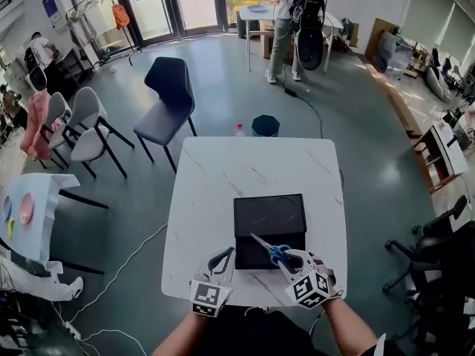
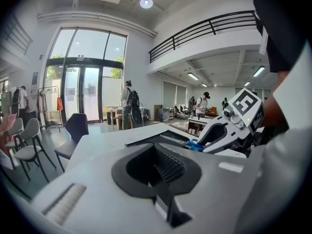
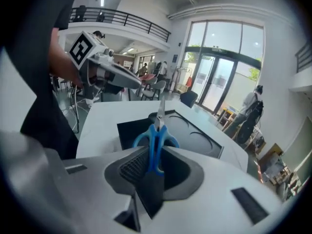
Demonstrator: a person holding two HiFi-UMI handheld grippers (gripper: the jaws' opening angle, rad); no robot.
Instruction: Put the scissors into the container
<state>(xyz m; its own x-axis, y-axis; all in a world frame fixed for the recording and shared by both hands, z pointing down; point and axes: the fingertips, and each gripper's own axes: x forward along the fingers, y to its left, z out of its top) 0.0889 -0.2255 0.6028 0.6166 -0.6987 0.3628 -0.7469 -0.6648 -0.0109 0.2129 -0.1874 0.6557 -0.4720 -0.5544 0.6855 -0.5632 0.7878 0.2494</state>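
A black, shallow container (image 1: 269, 221) lies in the near middle of the white marble table (image 1: 208, 191). Scissors (image 1: 273, 252) with blue handles hang over its near right corner, blades pointing up-left over the box. My right gripper (image 1: 292, 261) is shut on the handles. In the right gripper view the scissors (image 3: 157, 133) stand between the pads of my right gripper (image 3: 155, 162), blades toward the container (image 3: 200, 138). My left gripper (image 1: 222, 261) rests at the container's near left corner, jaws together and empty. In the left gripper view my left gripper (image 2: 163, 172) holds nothing; the scissors (image 2: 196, 144) show to its right.
A dark chair (image 1: 169, 99) and two grey chairs (image 1: 82, 124) stand left of the table. A teal bin (image 1: 265, 125) sits beyond the far edge. An office chair (image 1: 438, 254) is at the right. A person with a backpack (image 1: 297, 21) stands far back. Cables lie on the floor at the left.
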